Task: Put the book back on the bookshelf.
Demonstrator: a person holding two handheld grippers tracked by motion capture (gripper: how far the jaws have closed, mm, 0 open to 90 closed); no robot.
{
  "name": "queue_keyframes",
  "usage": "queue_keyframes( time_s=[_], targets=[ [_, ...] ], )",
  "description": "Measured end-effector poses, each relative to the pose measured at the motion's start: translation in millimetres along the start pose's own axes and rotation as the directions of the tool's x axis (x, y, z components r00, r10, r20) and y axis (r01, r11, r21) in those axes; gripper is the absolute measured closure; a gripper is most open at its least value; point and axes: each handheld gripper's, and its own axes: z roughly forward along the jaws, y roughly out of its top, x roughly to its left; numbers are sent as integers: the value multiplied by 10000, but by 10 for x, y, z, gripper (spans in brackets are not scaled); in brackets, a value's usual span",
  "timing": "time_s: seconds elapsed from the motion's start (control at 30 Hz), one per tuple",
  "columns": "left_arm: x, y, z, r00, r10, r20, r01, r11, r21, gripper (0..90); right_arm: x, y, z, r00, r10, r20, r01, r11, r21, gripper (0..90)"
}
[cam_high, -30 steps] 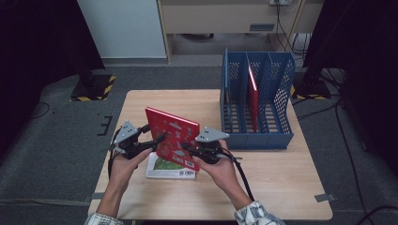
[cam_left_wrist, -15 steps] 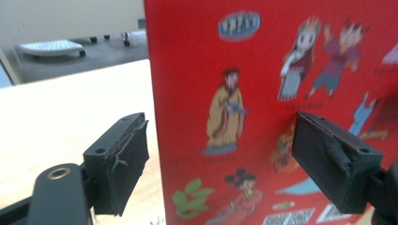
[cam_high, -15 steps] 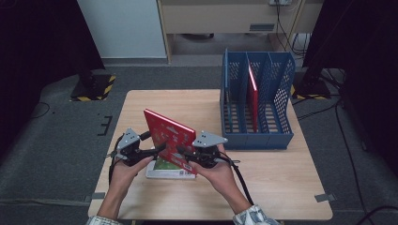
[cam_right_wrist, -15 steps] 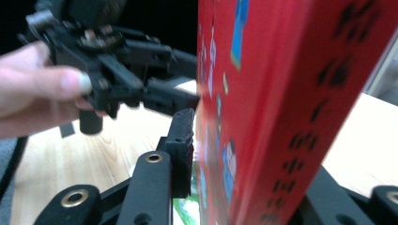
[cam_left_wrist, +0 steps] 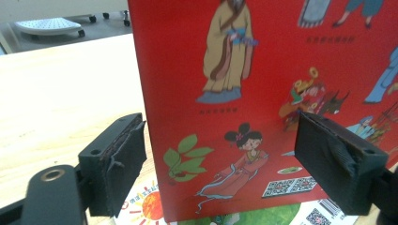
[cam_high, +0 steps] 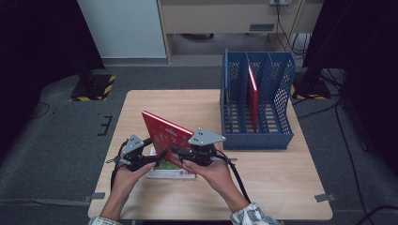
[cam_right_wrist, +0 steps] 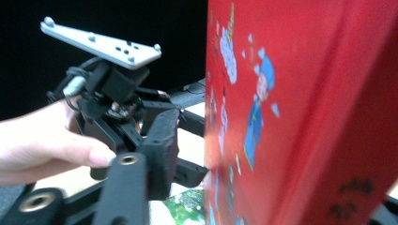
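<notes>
A red picture book [cam_high: 164, 136] stands tilted on its lower edge on a second book [cam_high: 171, 172] with a green and white cover that lies flat on the table. My left gripper [cam_high: 156, 156] is at the red book's left. In the left gripper view its jaws [cam_left_wrist: 230, 168] stand wide and open, having widened a moment ago, with the red cover [cam_left_wrist: 263, 93] facing them untouched. My right gripper [cam_high: 177, 153] is at the book's right. Its jaws [cam_right_wrist: 277, 164] have just been opening. The book [cam_right_wrist: 300, 117] is between them, one pad [cam_right_wrist: 162, 150] stands clear of the cover, and the other is hidden.
A blue file rack [cam_high: 256, 136] stands at the table's right rear with another red book [cam_high: 253, 93] upright in its middle slot. The wooden table [cam_high: 281, 187] has bare room at the front right and back left. Dark floor lies beyond its edges.
The red book has tipped from a flatter lean to a steeper, more upright stand. My left gripper has sunk toward the table. Both hands stay beside the book.
</notes>
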Motion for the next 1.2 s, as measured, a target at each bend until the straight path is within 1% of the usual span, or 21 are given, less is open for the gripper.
queue_keyframes(
  time_s=[0.13, 0.17, 0.23, 0.27, 0.47, 0.53, 0.63, 0.8, 1.2],
  targets=[
    [-2, -4, -4, 10000, 50, 44, -50, 10000, 15, 178, 0, 25, 10, 9998, 75, -190, -77, 9999, -109, 492],
    [-1, 0, -4, 10000, 84, 41, -84, 10000, 29, 178, -3, 30, 9, 9995, 74, -321, -79, 9998, -164, 473],
    [2, 4, 0, 9999, 92, 46, -92, 10000, 37, 180, -12, 43, 9, 9987, 113, -489, -126, 9996, -257, 467],
    [2, 4, 1, 10000, 79, 44, -79, 10000, 33, 181, -16, 50, 9, 9985, 183, -515, -197, 9994, -286, 475],
    [2, 5, 0, 10000, 73, 38, -73, 10000, 45, 183, -53, 68, 14, 9988, 151, -472, -166, 9994, -312, 554],
    [2, 5, 3, 10000, 73, 39, -73, 10000, 43, 184, -68, 70, 12, 9984, 212, -531, -232, 9990, -371, 560],
    [3, 7, 4, 10000, 78, 28, -78, 10000, 58, 187, -83, 76, 17, 9984, 255, -499, -275, 9988, -405, 578],
    [4, 8, 2, 9999, 121, 4, -121, 9999, 65, 197, -114, 111, 31, 9978, 393, -528, -421, 9977, -539, 628],
    [3, 8, -4, 9999, 115, -29, -114, 9999, 72, 207, -146, 149, 83, 9967, 701, -413, -729, 9947, -726, 720]
  ],
)
